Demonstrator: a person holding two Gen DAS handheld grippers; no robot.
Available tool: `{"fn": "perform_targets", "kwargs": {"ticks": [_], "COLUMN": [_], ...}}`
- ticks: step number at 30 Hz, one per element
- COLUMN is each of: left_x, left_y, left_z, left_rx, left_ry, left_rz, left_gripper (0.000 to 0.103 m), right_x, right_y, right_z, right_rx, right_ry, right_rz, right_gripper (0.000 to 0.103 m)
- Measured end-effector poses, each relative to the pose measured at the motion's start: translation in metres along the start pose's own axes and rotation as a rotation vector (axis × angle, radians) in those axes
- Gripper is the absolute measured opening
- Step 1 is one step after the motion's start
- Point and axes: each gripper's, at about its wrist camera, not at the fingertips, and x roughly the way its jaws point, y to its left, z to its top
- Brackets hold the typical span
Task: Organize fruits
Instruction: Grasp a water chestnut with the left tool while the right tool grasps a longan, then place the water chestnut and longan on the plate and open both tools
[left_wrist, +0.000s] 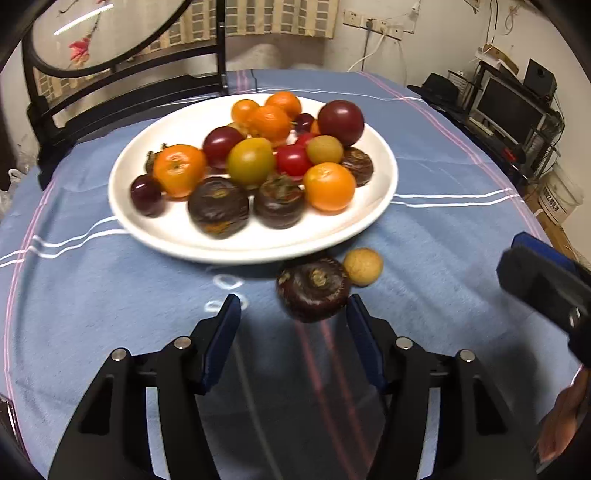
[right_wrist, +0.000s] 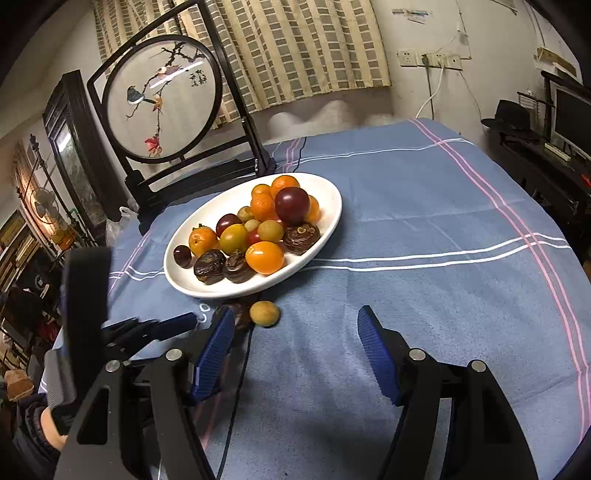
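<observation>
A blue striped tablecloth (right_wrist: 424, 229) spreads under and beyond both sets of jaws, and at its far end, well past the tips, stands a round embroidered screen (right_wrist: 162, 99) in a dark frame. Straight ahead of both grippers sits a white plate (left_wrist: 155, 240) heaped with oranges, dark plums, red tomatoes and brown fruit. The left gripper (left_wrist: 293, 306) has its jaws spread wide with nothing between them; a dark brown fruit (left_wrist: 313, 288) lies on the cloth just off its right fingertip, between the jaws' tips and the plate's near rim. A small yellow fruit (left_wrist: 362, 266) lies touching or just beside that one, farther from the jaws and to their right. The right gripper (right_wrist: 295, 315) is also spread wide and holds nothing; the yellow fruit lies just beyond its left fingertip.
</observation>
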Motion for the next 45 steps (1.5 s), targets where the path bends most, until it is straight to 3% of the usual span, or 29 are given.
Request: {"fn": "perform_targets", "kwargs": {"ticks": [5,7,11,13,18,25,29,35,37,38,45], "left_x": [0.012,0.011,0.000,-0.015,-0.050,-0.055,-0.050,-0.043,-0.042,-0.042,-0.058], "left_y": [-0.006,-0.009,0.000,0.009,0.038,0.064,0.079,0.090,0.089,0.088,0.078], "left_z": [0.006,0.007,0.004,0.001,-0.007,-0.015,-0.015,-0.016,-0.016,-0.016,-0.012], "left_rx": [0.014,0.020,-0.006,-0.027,-0.073,-0.116,-0.137,-0.163,-0.153,-0.151,-0.138], "left_ry": [0.001,-0.001,-0.002,-0.021,-0.092,-0.111,-0.109,-0.089,-0.092,-0.099,-0.126], "left_rz": [0.011,-0.013,0.004,-0.022,0.001,0.012,0.034,0.043,0.046,0.047,0.012], "left_gripper": [0.052,0.042,0.042,0.042,0.042,0.042,0.042,0.042,0.042,0.042,0.042], "right_x": [0.001,0.003,0.008,0.012,0.029,0.057,0.082,0.106,0.108,0.107,0.064], "right_y": [-0.002,-0.003,-0.003,-0.001,0.017,0.046,0.055,0.060,0.061,0.061,0.055], "right_z": [0.000,0.000,-0.002,-0.004,-0.013,-0.012,-0.005,0.005,0.005,0.003,0.007], "right_rx": [0.006,0.010,0.001,-0.016,-0.098,-0.215,-0.254,-0.238,-0.255,-0.255,-0.212], "right_ry": [0.004,0.006,0.022,0.022,0.066,0.143,0.207,0.221,0.202,0.196,0.123], "right_rz": [-0.008,-0.013,-0.026,-0.033,-0.044,-0.108,-0.122,-0.111,-0.149,-0.145,-0.052], "right_gripper": [0.072,0.074,0.074,0.074,0.074,0.073,0.049,0.048,0.030,0.027,0.027]}}
